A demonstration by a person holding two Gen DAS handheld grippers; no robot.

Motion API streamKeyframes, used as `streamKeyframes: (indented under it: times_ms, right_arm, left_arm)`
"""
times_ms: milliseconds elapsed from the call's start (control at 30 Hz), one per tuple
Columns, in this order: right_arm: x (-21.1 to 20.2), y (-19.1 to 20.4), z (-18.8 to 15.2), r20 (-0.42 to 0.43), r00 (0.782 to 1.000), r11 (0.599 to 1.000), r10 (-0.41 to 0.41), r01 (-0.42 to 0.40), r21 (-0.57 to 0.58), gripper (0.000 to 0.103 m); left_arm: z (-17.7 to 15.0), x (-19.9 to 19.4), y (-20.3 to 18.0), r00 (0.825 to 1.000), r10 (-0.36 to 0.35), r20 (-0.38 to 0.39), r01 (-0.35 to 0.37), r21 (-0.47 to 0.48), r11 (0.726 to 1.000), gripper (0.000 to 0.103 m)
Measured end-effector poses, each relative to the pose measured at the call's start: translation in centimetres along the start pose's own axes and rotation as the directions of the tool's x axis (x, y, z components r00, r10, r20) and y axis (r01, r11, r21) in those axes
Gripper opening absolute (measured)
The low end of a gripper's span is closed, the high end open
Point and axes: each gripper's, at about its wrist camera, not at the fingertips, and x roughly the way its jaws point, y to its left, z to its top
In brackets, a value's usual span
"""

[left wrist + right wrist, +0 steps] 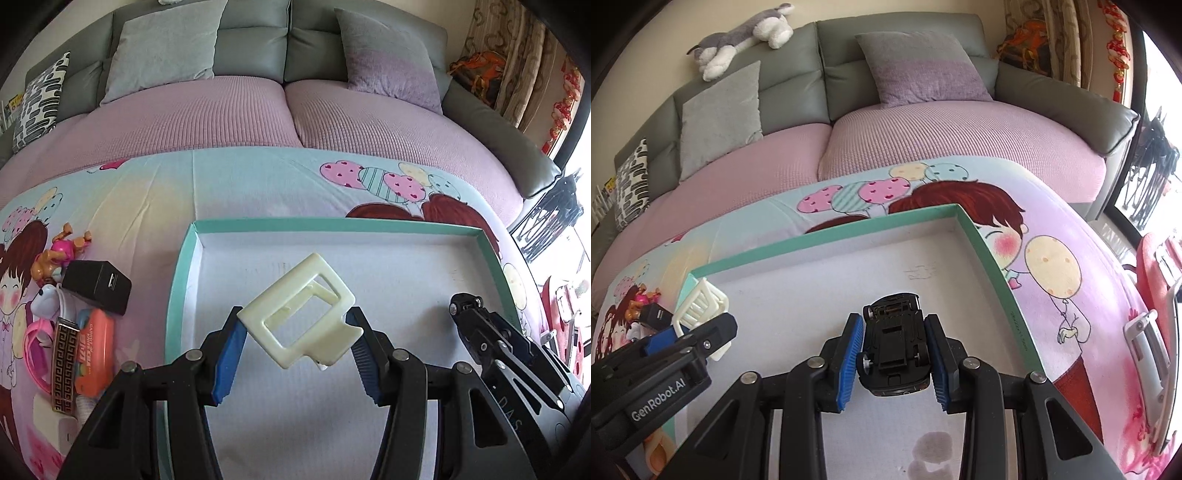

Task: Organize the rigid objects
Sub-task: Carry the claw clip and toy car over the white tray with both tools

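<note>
My left gripper is shut on a cream plastic frame-shaped piece, held tilted above the white floor of a teal-rimmed box lid. In the right wrist view the same cream piece shows at the left, over the box's left rim. My right gripper is shut on a black toy car, underside up, over the box floor. The right gripper also appears in the left wrist view as a black body at the right, inside the box.
Left of the box lie a black cube, an orange case, a patterned harmonica, a pink band and a small toy figure on the cartoon-print cloth. Behind it stands a sofa with cushions.
</note>
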Motion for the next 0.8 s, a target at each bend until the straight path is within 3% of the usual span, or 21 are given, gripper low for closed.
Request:
streamKeyframes:
  times_ms: [500, 800]
  right_arm:
    - [1.2, 0.1, -0.2, -0.063, 0.998, 1.0, -0.021, 0.02, -0.016, 0.037]
    - [0.9, 0.2, -0.1, -0.072, 0.996, 0.998, -0.053, 0.051, -0.029, 0.043]
  left_arm:
    - [-0.5, 1.3, 0.7, 0.998, 0.004, -0.058, -0.006, -0.033, 0.999, 0.057]
    - [-0.5, 0.9, 1.0, 0.997, 0.019, -0.071, -0.022, -0.043, 0.999, 0.058]
